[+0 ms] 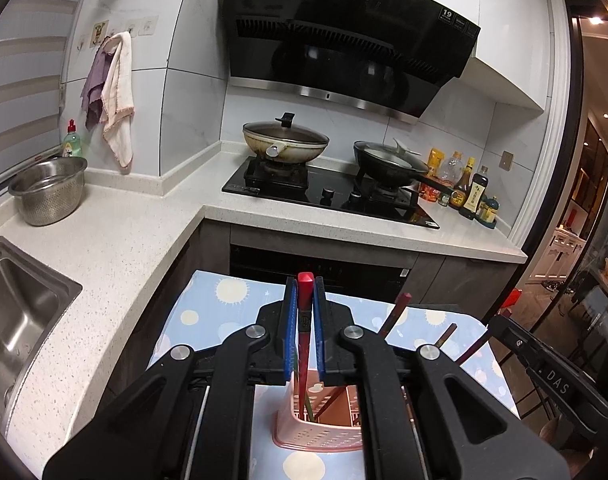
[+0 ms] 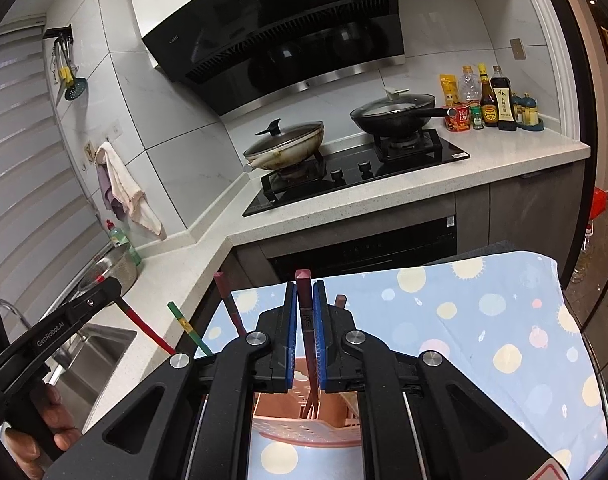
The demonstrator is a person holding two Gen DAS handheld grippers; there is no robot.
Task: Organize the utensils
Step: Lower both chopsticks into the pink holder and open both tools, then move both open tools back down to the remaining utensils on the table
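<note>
A pink perforated utensil holder (image 1: 320, 426) stands on a table with a blue sun-print cloth (image 1: 207, 312). My left gripper (image 1: 305, 300) is shut on a red chopstick (image 1: 304, 344) whose lower end is inside the holder. My right gripper (image 2: 305, 304) is shut on a dark maroon chopstick (image 2: 308, 336) that also reaches down into the holder (image 2: 304, 428). Other chopsticks lean in the holder: a maroon one (image 2: 228, 300), a green one (image 2: 185, 326) and a brown one (image 1: 396, 312). The left gripper and its red chopstick (image 2: 143, 326) show at the left of the right wrist view.
A white speckled counter (image 1: 115, 264) wraps around the left with a steel sink (image 1: 15, 312) and a steel colander (image 1: 47, 190). Behind are a black hob (image 1: 328, 196) with two lidded pans, sauce bottles (image 1: 464, 188) and a range hood.
</note>
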